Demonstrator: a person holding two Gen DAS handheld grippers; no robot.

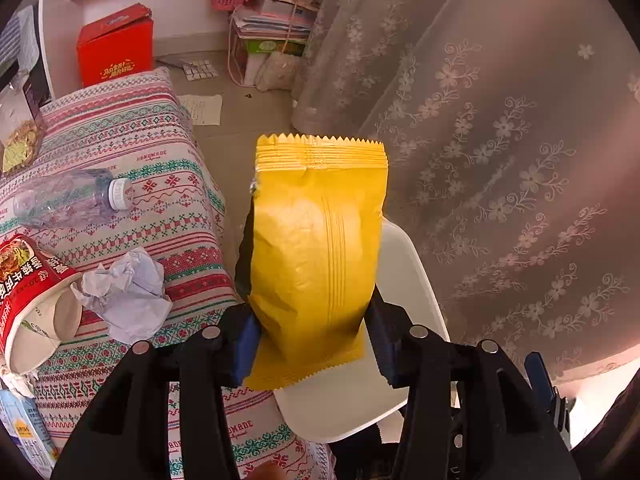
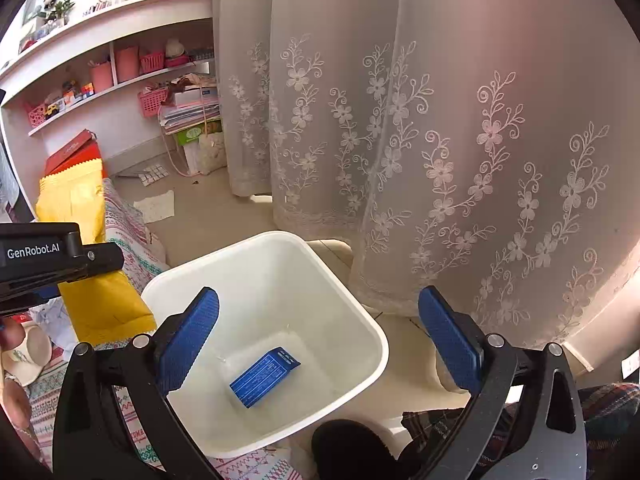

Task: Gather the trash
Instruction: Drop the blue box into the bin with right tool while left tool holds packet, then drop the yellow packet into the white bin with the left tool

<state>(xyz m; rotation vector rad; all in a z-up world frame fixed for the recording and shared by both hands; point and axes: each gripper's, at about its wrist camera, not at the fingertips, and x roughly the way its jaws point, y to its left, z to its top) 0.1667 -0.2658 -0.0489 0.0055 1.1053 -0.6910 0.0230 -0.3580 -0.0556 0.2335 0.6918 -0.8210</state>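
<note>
my left gripper [image 1: 312,344] is clamped on the yellow bag [image 1: 316,240] at mid-frame just beside the bin [image 2: 360,312], so i should carry it over the rim before letting go, while my right gripper [image 2: 320,344] hangs apart above the bin.

The patterned cloth [image 1: 176,224] carries 1 bottle [image 1: 72,198], crumpled paper [image 1: 128,294] and a noodle cup [image 1: 32,304] near its right edge.

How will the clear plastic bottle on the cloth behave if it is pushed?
The bottle lies on its side, so it will probably roll. It looks empty, so it is likely light. Its thin clear wall may dent under a squeeze.
</note>
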